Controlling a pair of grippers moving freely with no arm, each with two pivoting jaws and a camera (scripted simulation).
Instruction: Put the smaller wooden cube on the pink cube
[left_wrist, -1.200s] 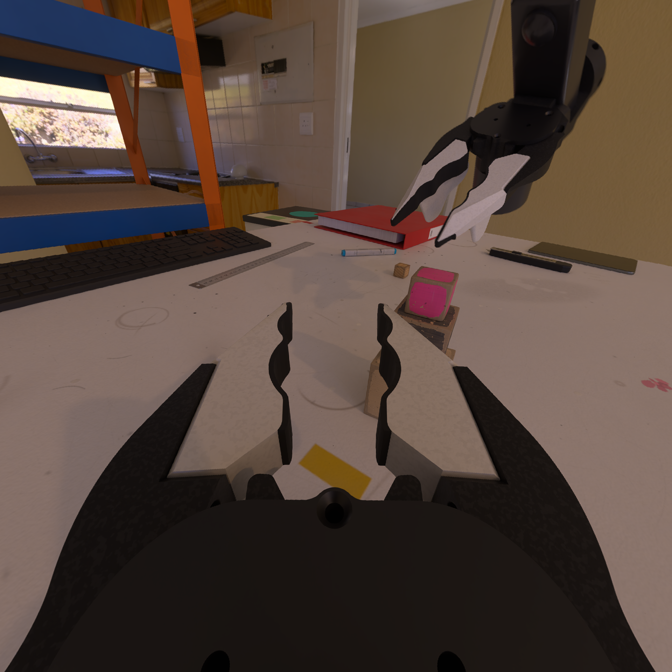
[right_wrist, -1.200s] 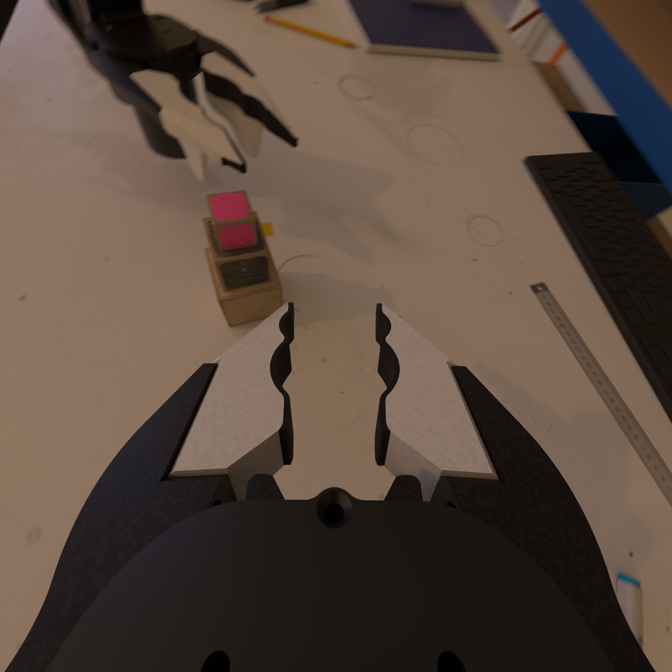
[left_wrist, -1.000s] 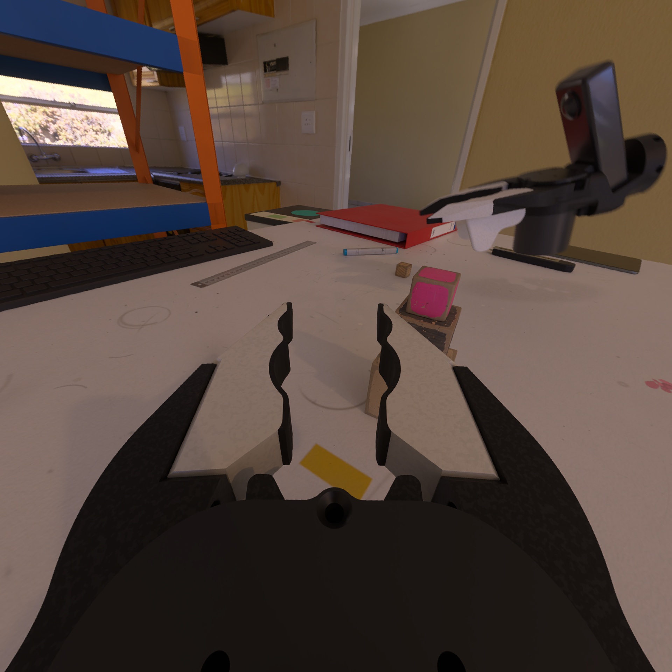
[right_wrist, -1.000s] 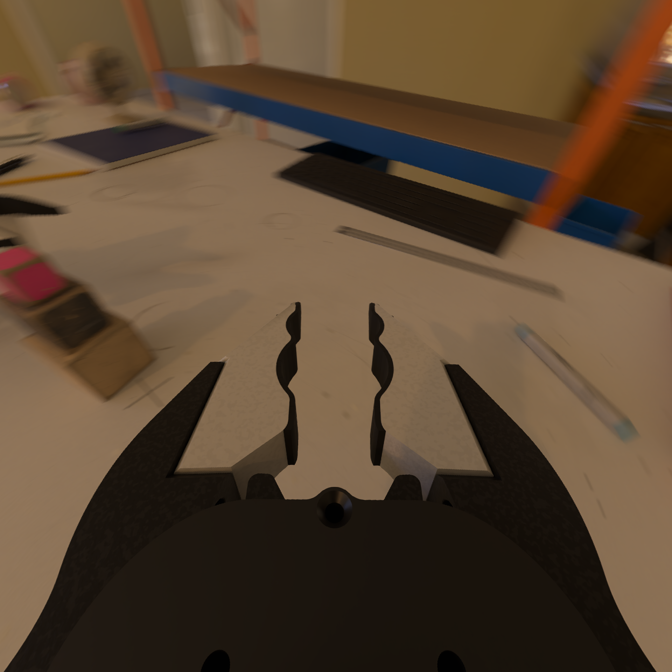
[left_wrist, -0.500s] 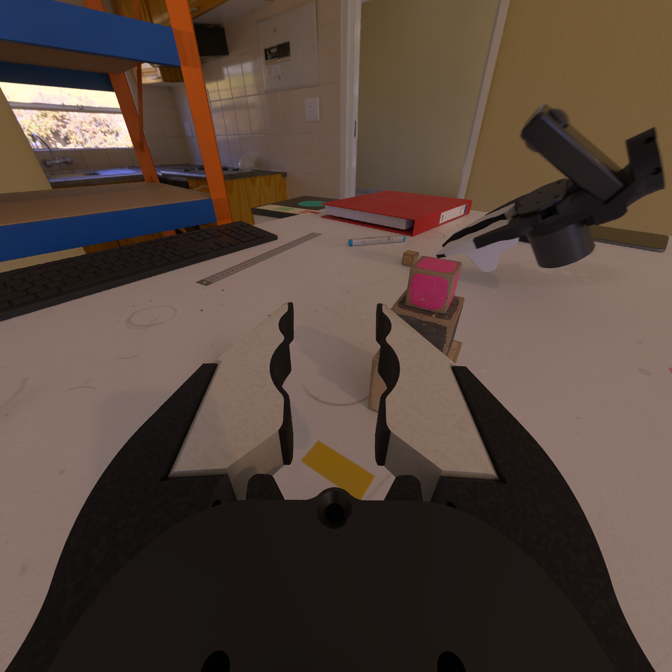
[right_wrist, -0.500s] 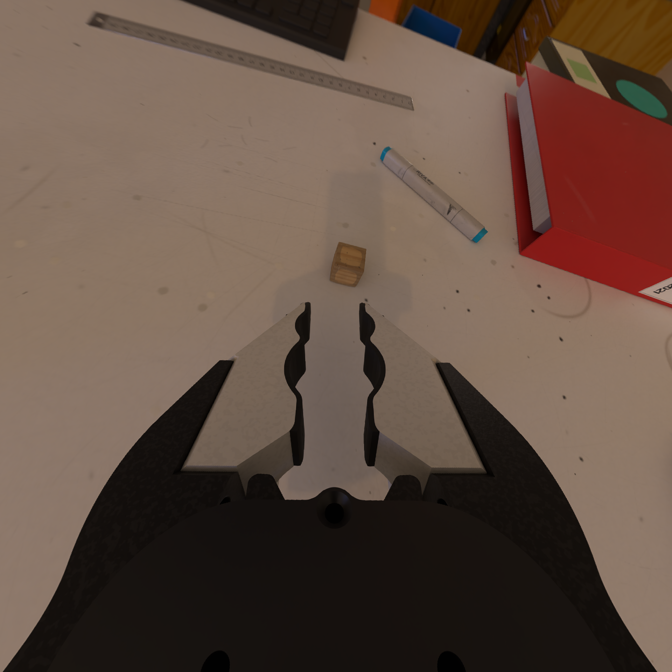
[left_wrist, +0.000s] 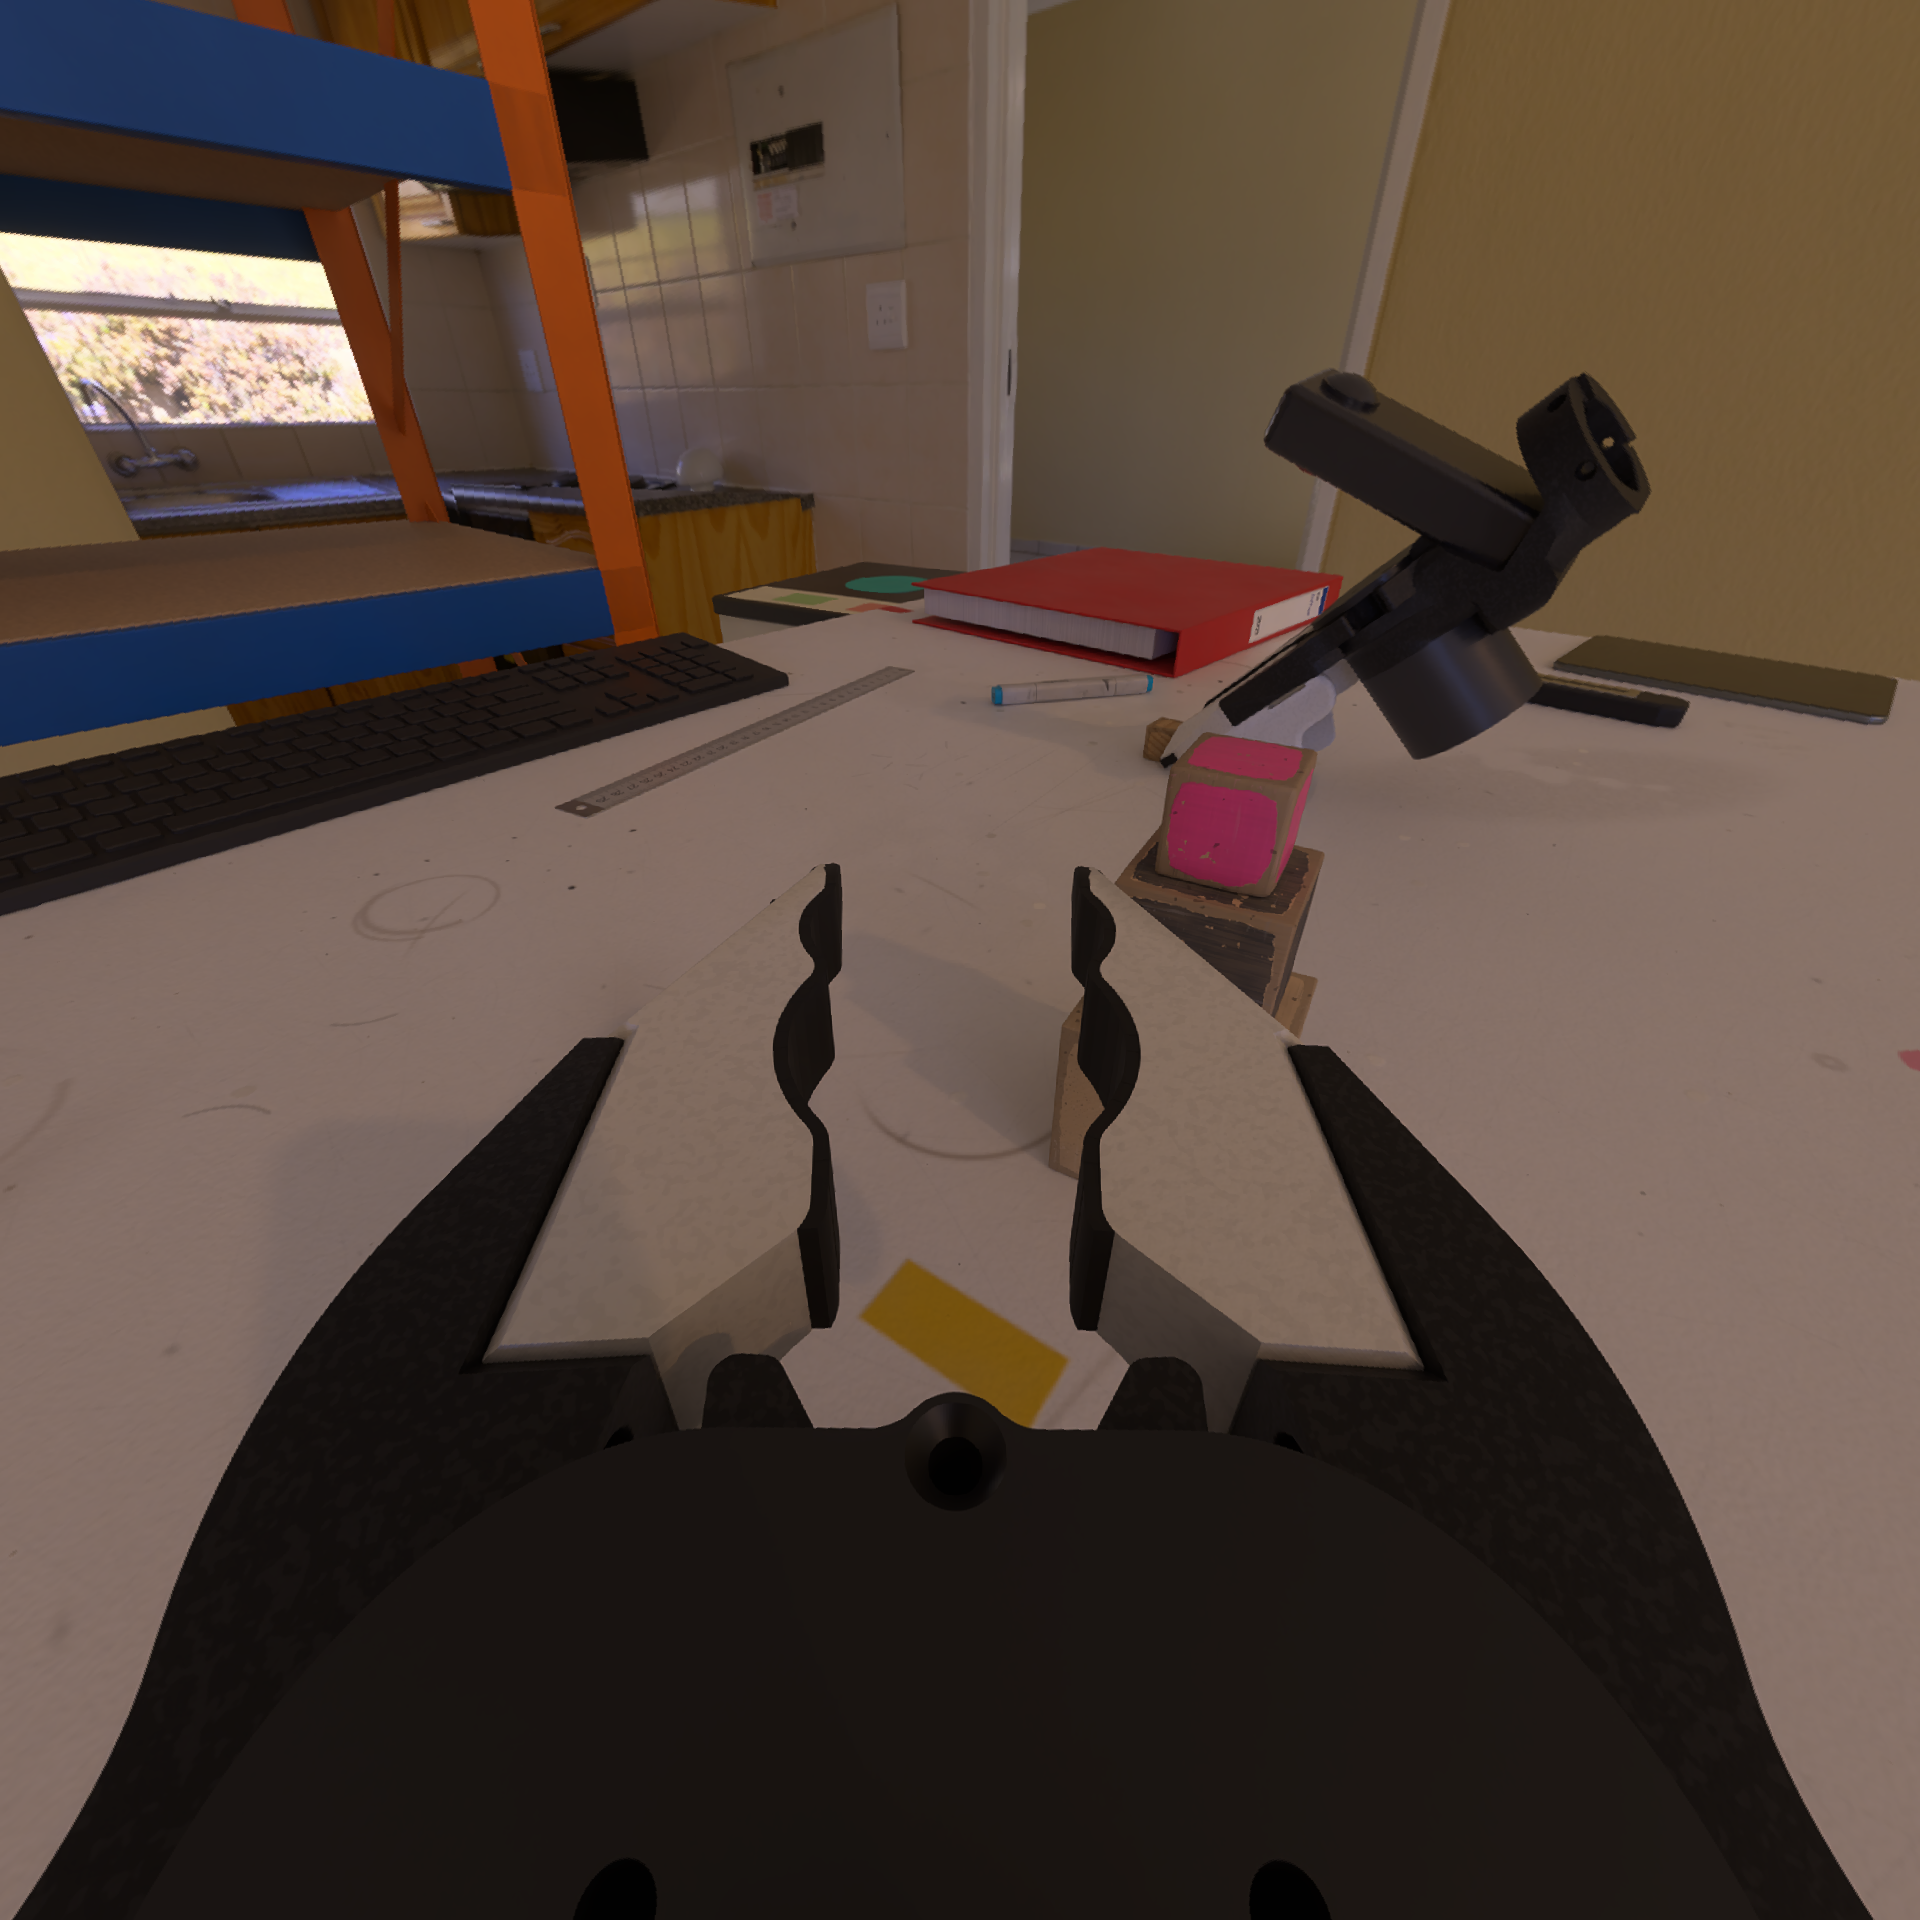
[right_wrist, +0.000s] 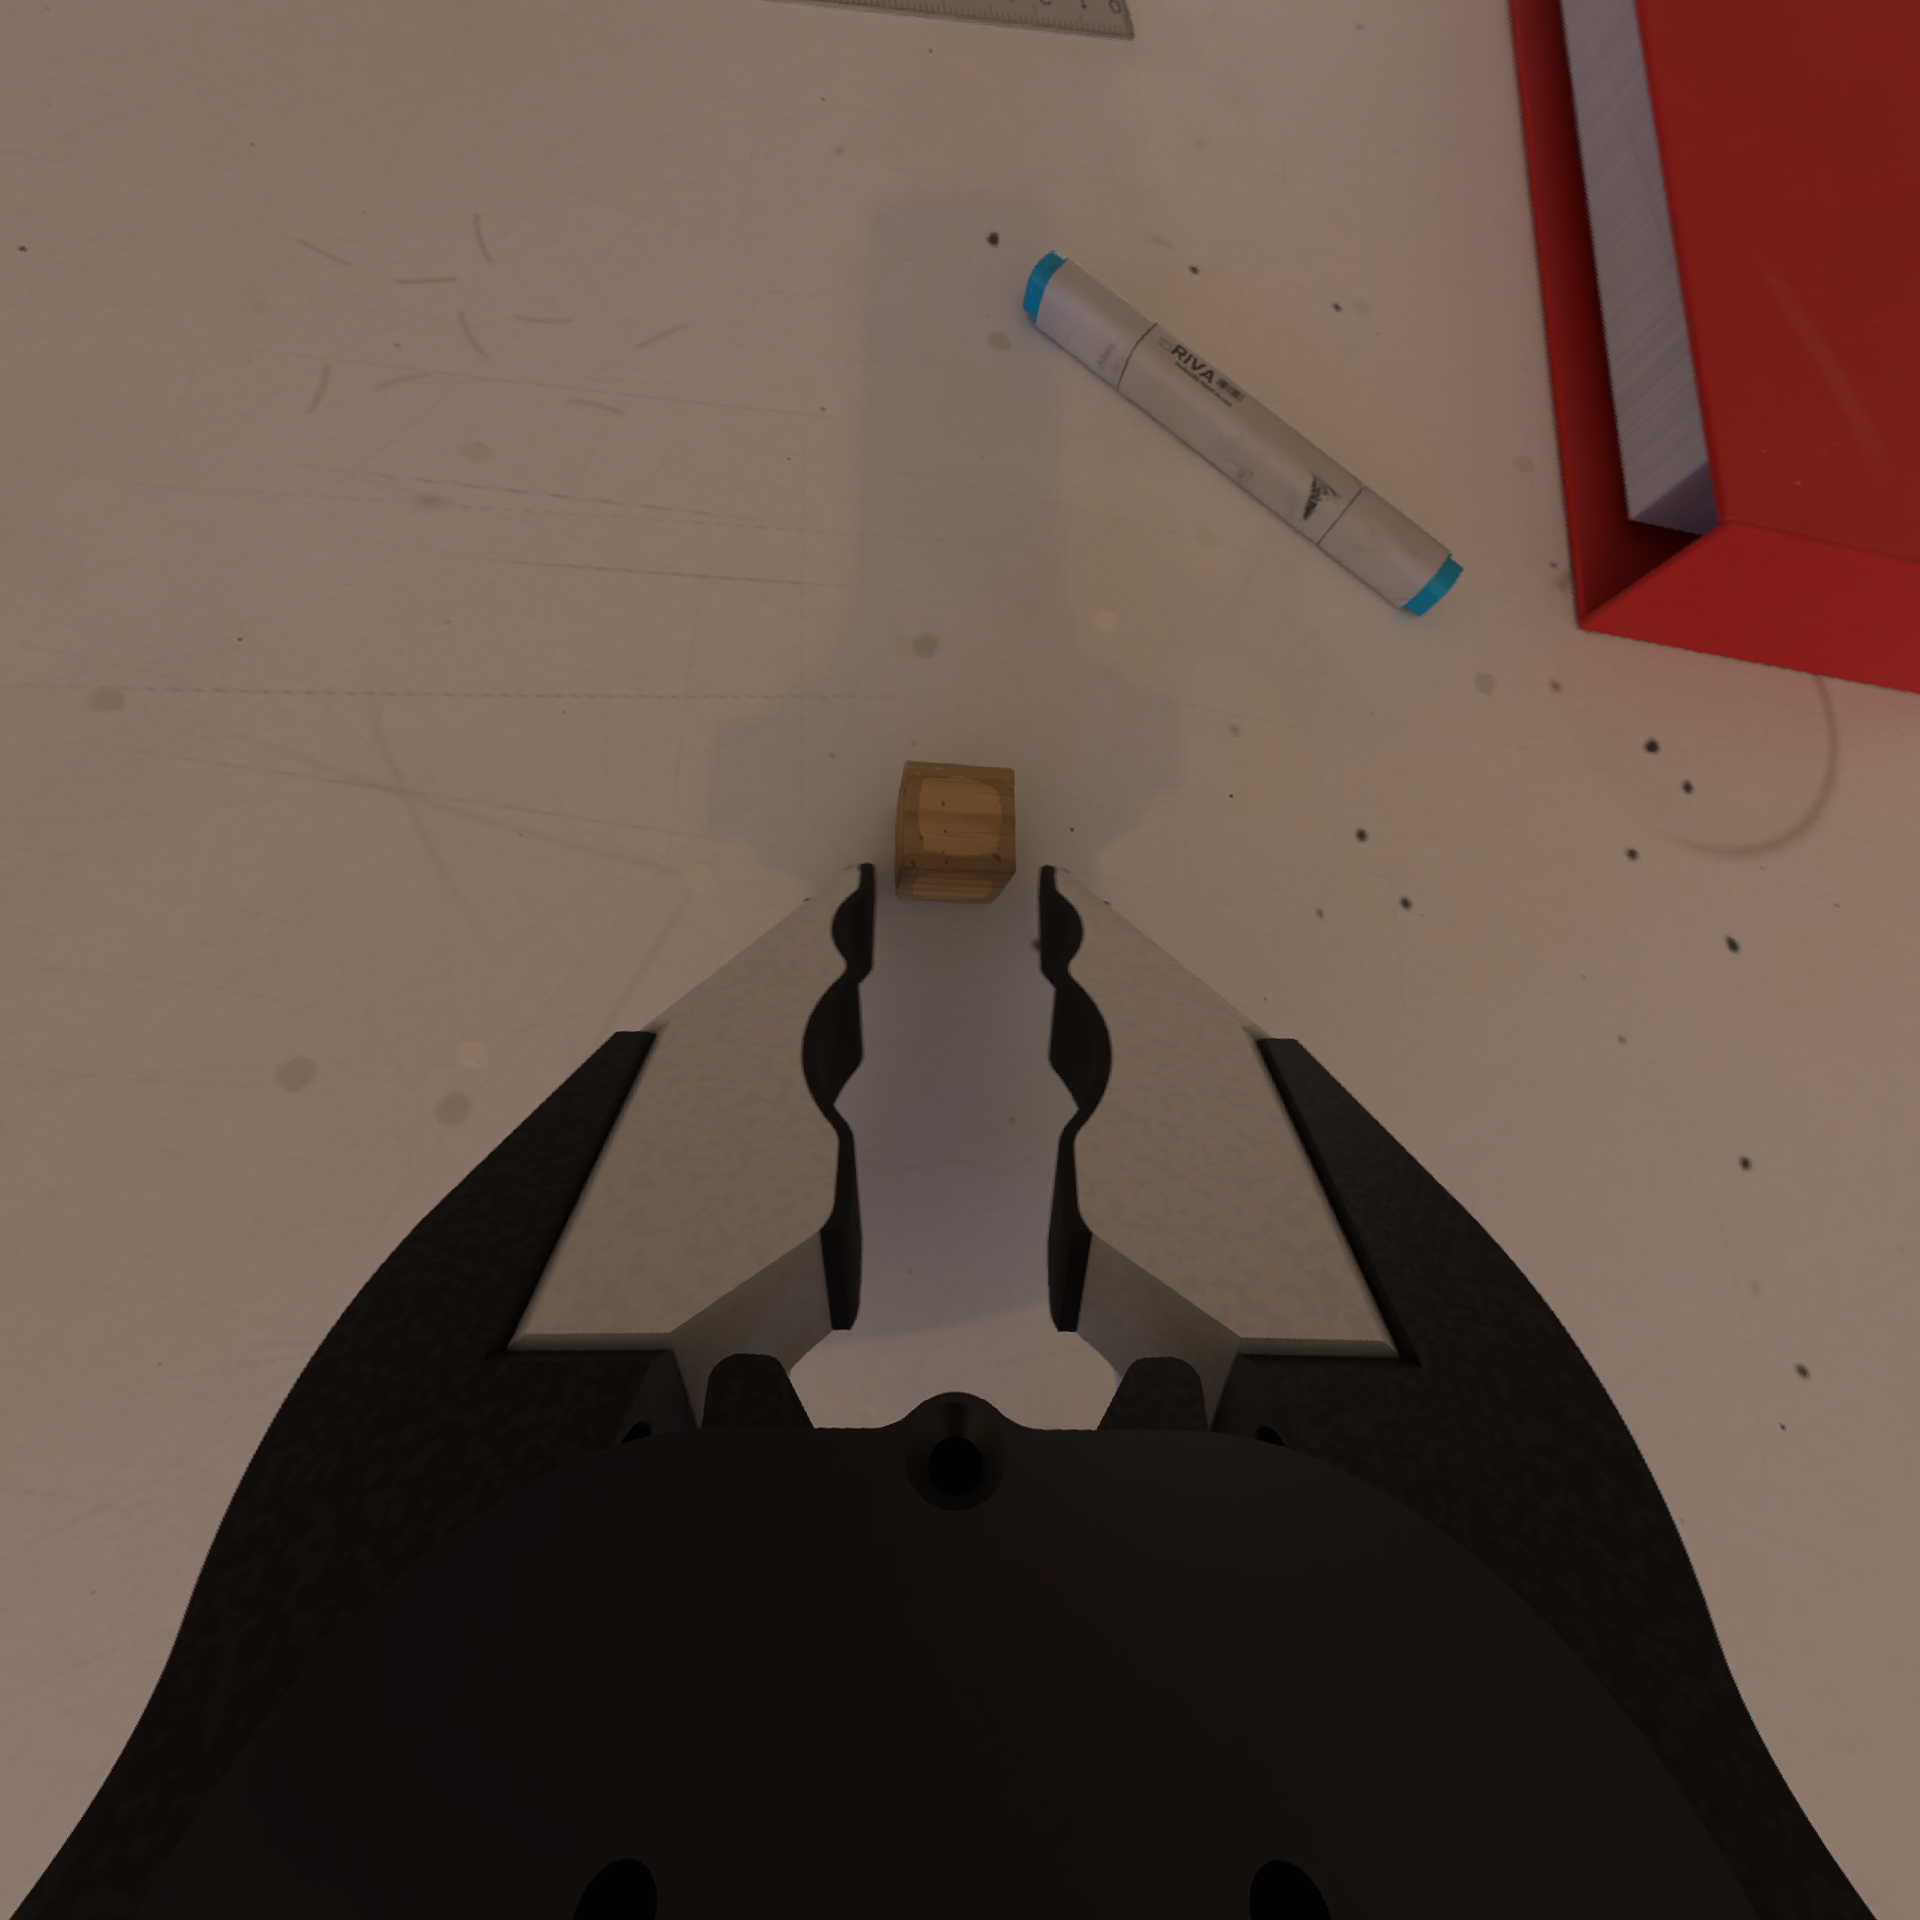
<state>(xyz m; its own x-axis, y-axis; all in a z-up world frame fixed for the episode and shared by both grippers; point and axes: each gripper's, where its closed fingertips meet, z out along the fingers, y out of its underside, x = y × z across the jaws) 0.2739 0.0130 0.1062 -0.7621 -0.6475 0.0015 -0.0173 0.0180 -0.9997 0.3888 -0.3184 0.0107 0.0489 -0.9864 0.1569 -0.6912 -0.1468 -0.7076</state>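
Left gripper (left_wrist: 954, 883): black body with 2 white fingers set wide apart and holding nothing, low over the white table (left_wrist: 416, 1039).
Below its palm: a yellow rectangular sticker (left_wrist: 961, 1335) lies flat on the table between the fingers.
Just right of its right finger: a larger pale wooden cube with dark worn faces (left_wrist: 1226, 935) stands on the table, and the pink-faced wooden cube (left_wrist: 1231, 821) sits on top of it, turned slightly askew.
Far left of it: a black keyboard (left_wrist: 364, 727), then a steel ruler (left_wrist: 738, 738) lying flat.
Ahead of it: a white marker with blue caps (left_wrist: 1070, 689) and a red ring binder (left_wrist: 1122, 608).
Right gripper (right_wrist: 954, 881): tilted down toward the table beyond the pink cube, its 2 fingers parted to a moderate gap and gripping nothing.
Just past its fingertips: the smaller plain wooden cube (right_wrist: 954, 831) rests on the table, centred on the gap, its near edge about level with the tips; contact cannot be told.
Ahead and right of it: the marker lies slantwise, with the binder at the far right edge.
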